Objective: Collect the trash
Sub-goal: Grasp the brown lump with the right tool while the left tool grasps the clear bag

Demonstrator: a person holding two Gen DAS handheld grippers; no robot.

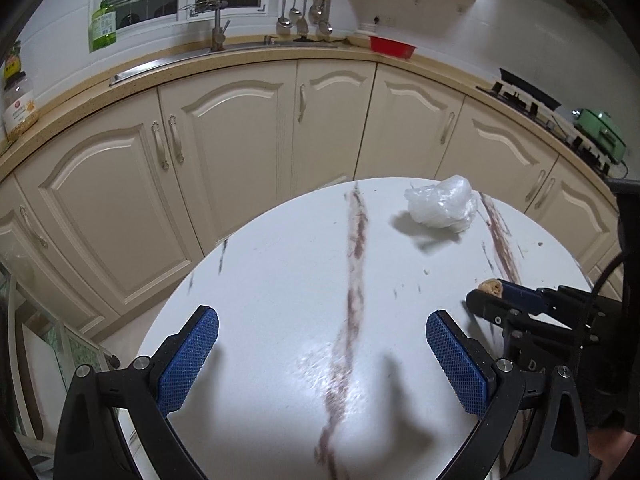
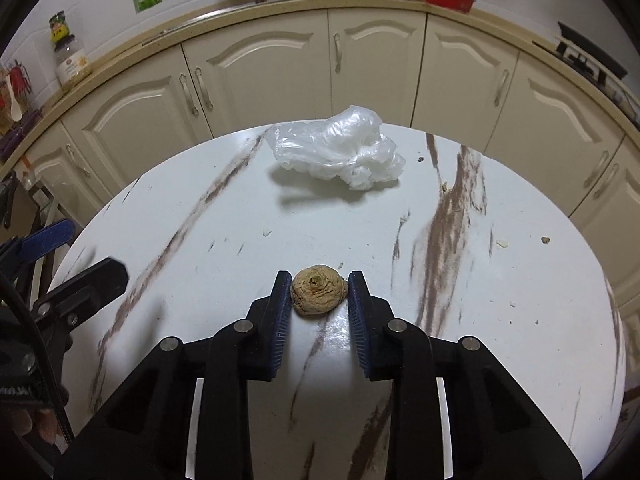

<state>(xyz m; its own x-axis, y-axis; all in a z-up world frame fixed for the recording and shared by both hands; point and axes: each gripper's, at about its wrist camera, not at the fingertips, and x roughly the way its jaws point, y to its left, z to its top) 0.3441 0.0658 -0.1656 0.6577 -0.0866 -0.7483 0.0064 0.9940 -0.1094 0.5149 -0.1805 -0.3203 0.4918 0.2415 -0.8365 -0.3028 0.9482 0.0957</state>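
The job looked barely begun. The right tongs (image 2: 319, 286) had their blue pads against either side of a brown, wrinkled, roundish lump (image 2: 318, 289) that sat on the round white tabletop (image 2: 200, 280), near its front edge; the lump seemed pinched but, by my reading, not yet lifted. The left tongs (image 1: 322, 334) stood wide open with nothing between the pads, hanging over the bare left-hand part of the tabletop. At the far side, a crumpled clear plastic bag (image 2: 340, 148) lay loose, well apart from the lump; whether it was rubbish to be gathered or the sack meant to receive the rubbish could not be told. No bin showed in either view.

By count: one brown lump, one plastic bag, and several small pale crumbs (image 2: 502, 243) scattered mostly over the right half of the tabletop, perhaps half a dozen, some too small to be sure of. All of it remained to be cleared away.
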